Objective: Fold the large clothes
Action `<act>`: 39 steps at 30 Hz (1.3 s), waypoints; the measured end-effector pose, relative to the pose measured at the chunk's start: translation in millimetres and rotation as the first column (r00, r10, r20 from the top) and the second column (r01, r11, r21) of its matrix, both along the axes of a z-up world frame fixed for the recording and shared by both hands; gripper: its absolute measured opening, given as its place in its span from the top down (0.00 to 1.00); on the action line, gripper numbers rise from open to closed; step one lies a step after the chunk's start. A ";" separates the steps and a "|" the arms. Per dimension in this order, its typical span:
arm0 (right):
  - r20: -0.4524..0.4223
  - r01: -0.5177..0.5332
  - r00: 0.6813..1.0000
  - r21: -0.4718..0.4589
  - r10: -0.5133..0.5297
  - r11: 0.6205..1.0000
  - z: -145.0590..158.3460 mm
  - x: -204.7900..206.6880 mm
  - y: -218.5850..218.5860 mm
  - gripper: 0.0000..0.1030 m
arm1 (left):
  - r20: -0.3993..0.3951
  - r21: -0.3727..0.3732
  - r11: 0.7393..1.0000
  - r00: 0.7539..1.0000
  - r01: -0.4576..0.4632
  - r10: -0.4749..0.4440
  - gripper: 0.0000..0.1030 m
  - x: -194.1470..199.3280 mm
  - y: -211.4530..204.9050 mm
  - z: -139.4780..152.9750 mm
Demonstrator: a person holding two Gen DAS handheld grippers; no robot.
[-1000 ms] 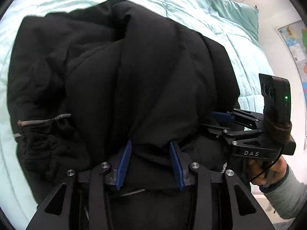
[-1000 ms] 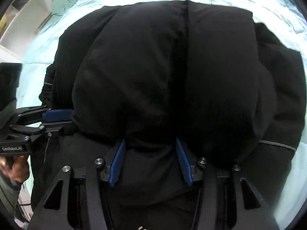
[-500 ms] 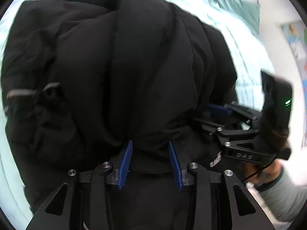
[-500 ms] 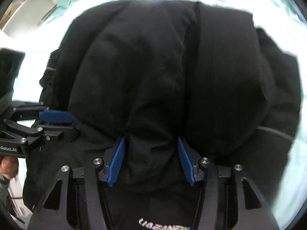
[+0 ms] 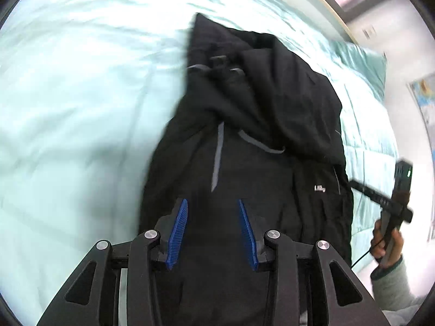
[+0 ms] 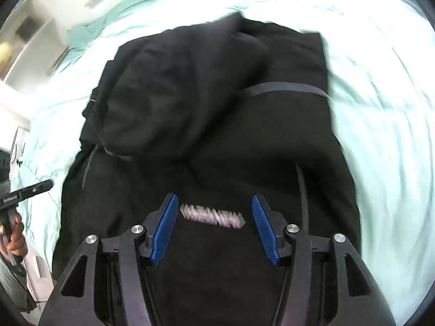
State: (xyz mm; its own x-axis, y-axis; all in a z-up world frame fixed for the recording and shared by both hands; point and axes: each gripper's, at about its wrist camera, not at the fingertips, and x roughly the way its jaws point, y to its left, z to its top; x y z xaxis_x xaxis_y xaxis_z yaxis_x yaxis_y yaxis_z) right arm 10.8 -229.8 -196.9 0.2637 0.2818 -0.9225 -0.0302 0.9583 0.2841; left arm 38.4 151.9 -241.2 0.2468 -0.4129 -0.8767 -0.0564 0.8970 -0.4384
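The black jacket (image 6: 212, 125) lies doubled over on the pale green bed (image 5: 81, 95), so one fold looks done. My left gripper (image 5: 213, 228) and right gripper (image 6: 214, 228) hang above it, jaws apart, holding nothing; the right's have just been opening. Tidying or another fold likely remains.

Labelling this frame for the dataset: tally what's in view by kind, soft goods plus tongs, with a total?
Black padded jacket with grey zip strips, lying on the bed: 1
Pale teal quilted bedspread: 1
Teal pillow: 1
Black two-finger tongs with blue pads: 2, left and right, both open with nothing pinched.
Total: 5
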 end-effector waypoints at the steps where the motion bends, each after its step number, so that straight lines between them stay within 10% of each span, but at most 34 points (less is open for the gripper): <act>1: -0.008 0.012 1.000 -0.006 -0.012 1.000 -3.2 -12.6 -9.1 0.43 | -0.004 -0.007 1.000 1.000 -0.026 0.026 0.62 -7.8 1.6 -0.5; 23: -0.176 0.156 0.969 -0.111 -0.174 0.982 -35.8 -146.7 -89.0 0.43 | -0.271 -0.087 0.984 0.954 -0.157 0.128 0.55 -118.9 39.4 -59.5; 32: -0.274 0.302 0.916 -0.016 -0.295 0.953 -59.6 -194.7 -126.9 0.43 | -0.179 -0.207 0.975 0.983 -0.078 0.041 0.56 -129.8 15.6 -44.8; 39: -0.343 0.337 0.891 0.055 -0.299 0.940 -81.4 -214.2 -124.1 0.43 | -0.267 -0.204 0.972 0.962 -0.112 0.055 0.49 -132.2 16.0 -70.6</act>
State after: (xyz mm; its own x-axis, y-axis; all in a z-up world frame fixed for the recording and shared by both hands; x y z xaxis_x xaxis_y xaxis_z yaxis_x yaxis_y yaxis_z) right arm -203.4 -353.9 -278.3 0.0477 0.3381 -0.9399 0.3829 0.8629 0.3299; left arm -93.8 167.9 -311.8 0.0660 -0.5866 -0.8071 -0.2641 0.7698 -0.5811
